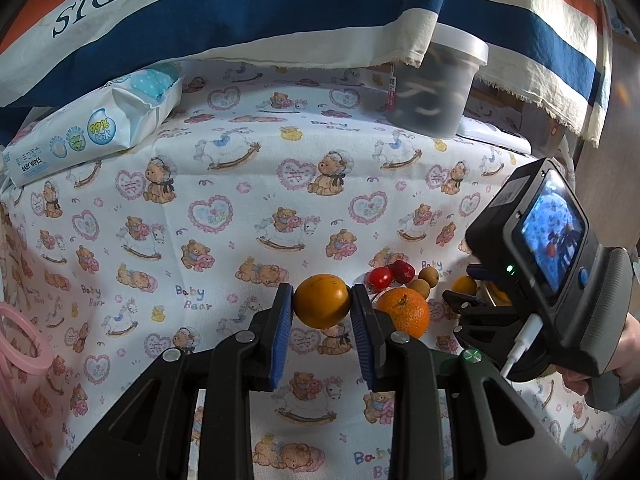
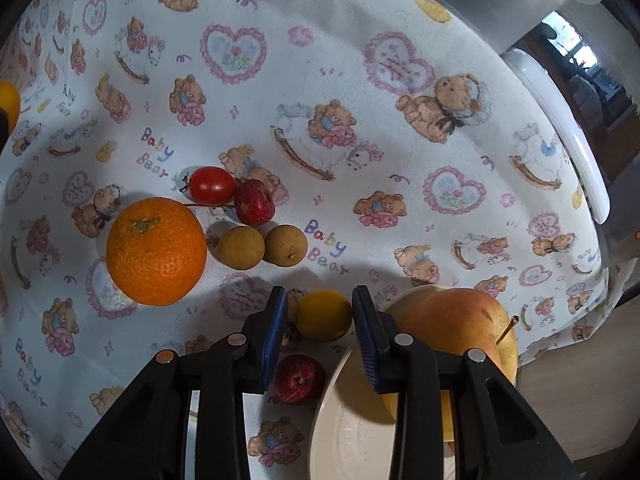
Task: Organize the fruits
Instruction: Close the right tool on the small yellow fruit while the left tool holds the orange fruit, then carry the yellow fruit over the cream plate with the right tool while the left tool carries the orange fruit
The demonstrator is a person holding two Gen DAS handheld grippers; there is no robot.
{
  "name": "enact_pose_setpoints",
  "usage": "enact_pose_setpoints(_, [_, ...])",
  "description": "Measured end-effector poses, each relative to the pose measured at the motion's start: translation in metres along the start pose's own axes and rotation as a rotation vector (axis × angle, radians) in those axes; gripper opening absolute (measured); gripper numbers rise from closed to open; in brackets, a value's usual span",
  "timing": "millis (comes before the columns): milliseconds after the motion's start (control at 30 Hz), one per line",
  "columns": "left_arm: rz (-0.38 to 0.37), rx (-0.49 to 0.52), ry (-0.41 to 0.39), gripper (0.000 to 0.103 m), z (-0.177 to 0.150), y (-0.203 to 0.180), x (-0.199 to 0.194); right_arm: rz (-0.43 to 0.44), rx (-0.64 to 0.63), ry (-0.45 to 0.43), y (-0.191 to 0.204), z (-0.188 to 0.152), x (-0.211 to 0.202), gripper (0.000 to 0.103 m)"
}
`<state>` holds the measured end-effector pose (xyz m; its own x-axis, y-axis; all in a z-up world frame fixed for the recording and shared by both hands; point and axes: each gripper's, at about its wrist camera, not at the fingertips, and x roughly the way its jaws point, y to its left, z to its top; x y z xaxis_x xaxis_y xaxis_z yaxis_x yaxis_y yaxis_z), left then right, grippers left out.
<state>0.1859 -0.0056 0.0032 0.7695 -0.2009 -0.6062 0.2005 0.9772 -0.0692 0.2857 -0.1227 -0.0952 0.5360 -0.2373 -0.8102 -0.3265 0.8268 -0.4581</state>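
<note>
My left gripper (image 1: pixel 322 304) is shut on a round orange-yellow fruit (image 1: pixel 322 306), held above the bear-print cloth. My right gripper (image 2: pixel 320 312) points down with a small yellow fruit (image 2: pixel 324 314) between its jaws: the right pad (image 2: pixel 366 328) meets it, while a sliver of cloth shows by the left pad. To its left lie an orange (image 2: pixel 156 250), a cherry tomato (image 2: pixel 212 186), a red berry (image 2: pixel 254 202) and two brown longans (image 2: pixel 241 247). A dark red fruit (image 2: pixel 299 379) lies under the fingers. An apple (image 2: pixel 452 320) rests on a cream plate (image 2: pixel 344 428).
A baby wipes pack (image 1: pixel 92 132) lies at the back left and a grey lidded tub (image 1: pixel 436 88) at the back right, under a hanging striped cloth (image 1: pixel 240 12). A pink object (image 1: pixel 20 344) sits at the left edge. The cloth's edge drops off right of the plate.
</note>
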Motion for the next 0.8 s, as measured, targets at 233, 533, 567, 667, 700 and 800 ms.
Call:
enact_pose_setpoints(233, [-0.001, -0.001, -0.004, 0.028, 0.001, 0.0, -0.001, 0.117, 0.093, -0.053, 0.0, -0.012, -0.021, 0.03])
enact_pose_setpoints(533, [-0.003, 0.002, -0.003, 0.028, 0.001, -0.001, -0.003, 0.455, 0.243, -0.146, -0.005, -0.04, -0.055, 0.03])
enact_pose_setpoints(567, [-0.003, 0.003, -0.004, 0.028, 0.001, -0.001, -0.003, 0.465, 0.245, -0.151, -0.004, -0.044, -0.056, 0.03])
enact_pose_setpoints(667, [0.001, 0.008, -0.004, 0.028, 0.001, -0.003, -0.004, 0.471, 0.233, -0.15, -0.005, -0.048, -0.051, 0.03])
enact_pose_setpoints(700, [0.001, 0.009, -0.003, 0.028, 0.001, -0.003, -0.004, 0.47, 0.234, -0.141, -0.004, -0.05, -0.048, 0.03])
enact_pose_setpoints(800, [0.001, 0.011, 0.0, 0.028, 0.001, -0.003, -0.002, 0.464, 0.238, -0.13, -0.006, -0.055, -0.059, 0.03])
